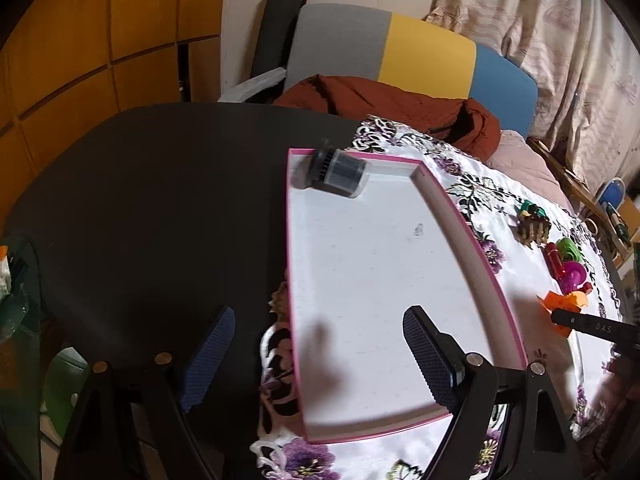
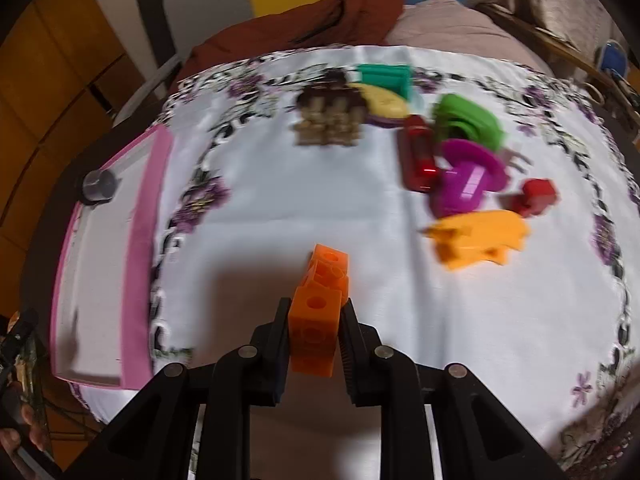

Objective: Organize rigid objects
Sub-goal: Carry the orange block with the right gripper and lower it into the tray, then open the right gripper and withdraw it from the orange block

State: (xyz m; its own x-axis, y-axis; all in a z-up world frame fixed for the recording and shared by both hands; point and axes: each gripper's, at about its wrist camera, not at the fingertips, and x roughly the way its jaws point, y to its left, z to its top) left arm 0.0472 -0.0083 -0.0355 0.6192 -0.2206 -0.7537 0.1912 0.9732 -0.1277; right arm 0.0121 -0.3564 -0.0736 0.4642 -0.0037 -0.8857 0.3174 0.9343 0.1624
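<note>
My right gripper (image 2: 316,309) is shut on an orange block with round holes (image 2: 320,300), held above the floral tablecloth (image 2: 280,208). The left wrist view shows that block (image 1: 564,303) at the far right. A pink-rimmed white tray (image 1: 472,240) lies on the table's left part, and its pink wall (image 2: 140,248) shows in the right wrist view. A dark cylinder with a clear sleeve (image 1: 336,172) lies in its far corner. My left gripper (image 1: 320,356) hovers open over the tray's near end, with nothing between its fingers.
Loose toys lie at the cloth's far right: a brown piece (image 2: 332,120), a green piece (image 2: 384,76), a lime piece (image 2: 468,120), a red cylinder (image 2: 418,156), a magenta piece (image 2: 468,176), a red block (image 2: 536,196) and a yellow-orange flat piece (image 2: 476,240). A rust-coloured cloth (image 1: 392,104) lies behind the table.
</note>
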